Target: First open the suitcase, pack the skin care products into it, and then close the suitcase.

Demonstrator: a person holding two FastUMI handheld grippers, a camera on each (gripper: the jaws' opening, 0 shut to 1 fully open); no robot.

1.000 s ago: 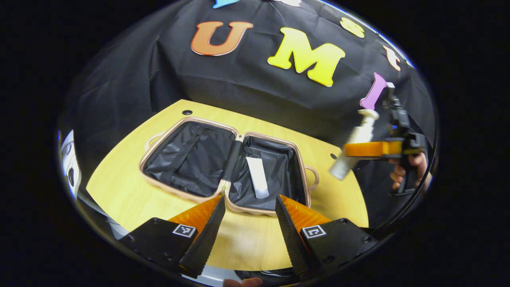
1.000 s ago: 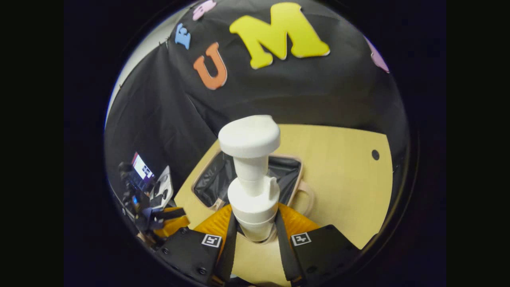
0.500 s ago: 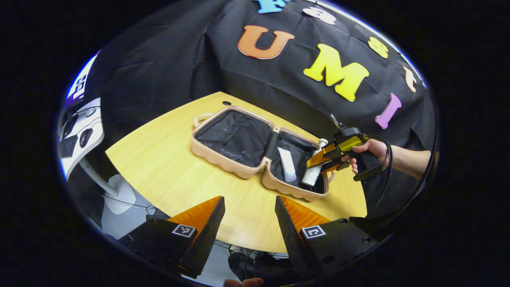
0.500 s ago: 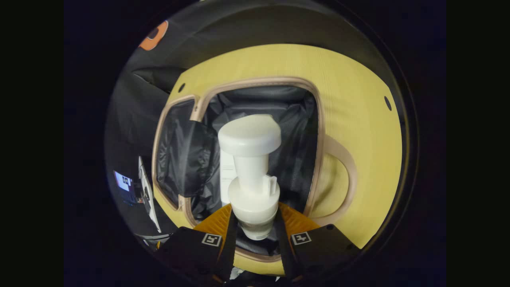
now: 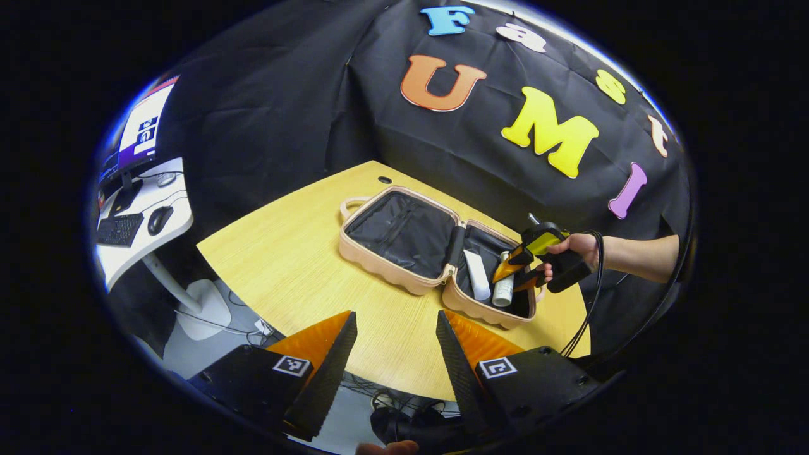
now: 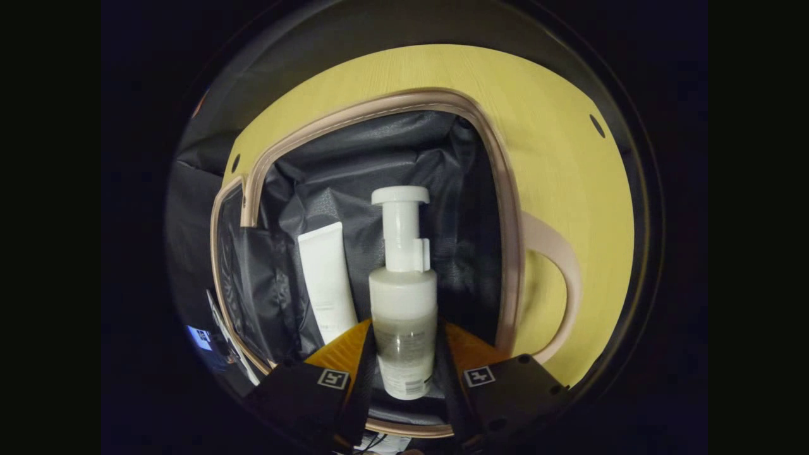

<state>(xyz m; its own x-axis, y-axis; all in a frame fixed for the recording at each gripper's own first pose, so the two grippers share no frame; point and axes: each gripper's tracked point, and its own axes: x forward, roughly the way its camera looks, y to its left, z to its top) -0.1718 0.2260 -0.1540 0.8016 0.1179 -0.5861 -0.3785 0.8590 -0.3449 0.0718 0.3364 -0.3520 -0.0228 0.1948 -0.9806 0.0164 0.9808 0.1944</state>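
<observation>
**Pump bottle lowered into the open suitcase**

While the suitcase point(image 5: 436, 253) lies open flat on the yellow wooden table point(image 5: 284, 265), near the middle of the left gripper view, the right gripper point(image 5: 515, 272) reaches into its right-hand half, held by a hand point(image 5: 572, 249) coming in from the right edge. In the right gripper view, the right gripper point(image 6: 404, 373) sits at the bottom centre with both fingers pressed against the lower body of a white pump bottle point(image 6: 403, 303), whose pump head points toward the top of the frame. Just left of the bottle lies a white tube point(image 6: 327, 281) on the dark lining (the two look close, though whether they touch is unclear). A suitcase handle point(image 6: 559, 278) curves at centre right. The left gripper point(image 5: 395, 370) hangs at the bottom of its own view, jaws spread wide and holding nothing, over the table's near edge. A desk with a keyboard point(image 5: 117, 229) stands at far left.
</observation>
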